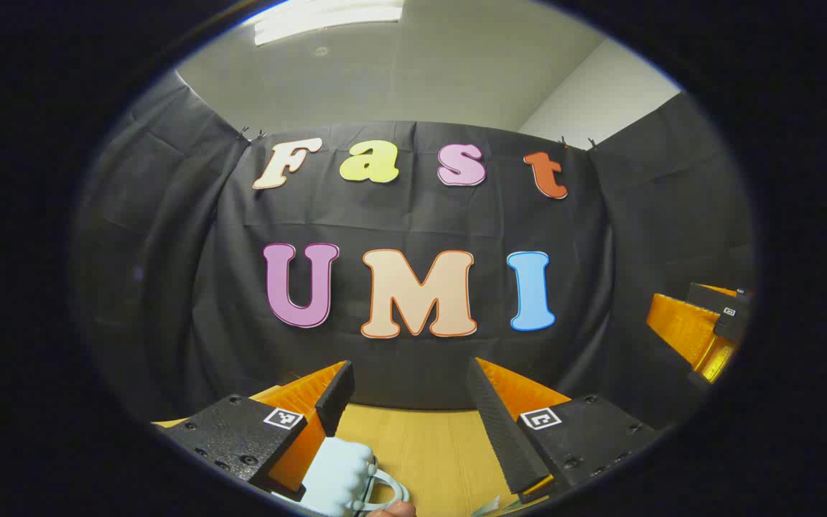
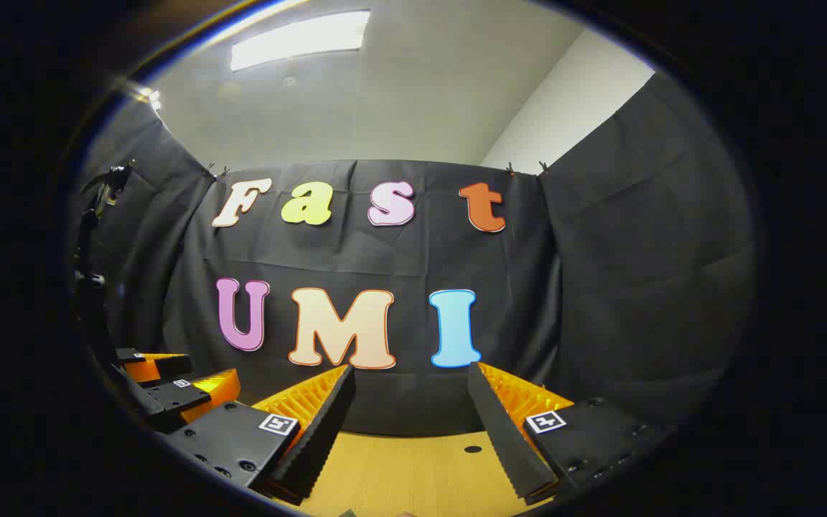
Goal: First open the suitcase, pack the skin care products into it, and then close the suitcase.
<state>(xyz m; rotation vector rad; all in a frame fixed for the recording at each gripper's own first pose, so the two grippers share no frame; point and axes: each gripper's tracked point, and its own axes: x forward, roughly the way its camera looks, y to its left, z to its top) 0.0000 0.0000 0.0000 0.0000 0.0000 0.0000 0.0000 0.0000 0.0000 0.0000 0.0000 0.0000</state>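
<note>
In the left gripper view, a pale blue ribbed case with a loop handle (image 1: pixel 342 482), which looks like the suitcase, pokes up at the bottom edge beside my left finger. I cannot tell whether it is open. My left gripper (image 1: pixel 410 370) is open and raised above the wooden table (image 1: pixel 421 445), with nothing between its fingers. It faces the black cloth wall. My right gripper (image 2: pixel 410 372) is also open and empty, and faces the same wall. Each gripper appears at the side of the other's view: the right one (image 1: pixel 708 323) and the left one (image 2: pixel 169 388).
A fingertip (image 1: pixel 393 510) shows at the very bottom beside the case handle, and a pale scrap (image 1: pixel 489 506) lies near it. The table has a small dark hole (image 2: pixel 472 449) ahead of the right gripper. A dark stand (image 2: pixel 94 237) rises at the far left.
</note>
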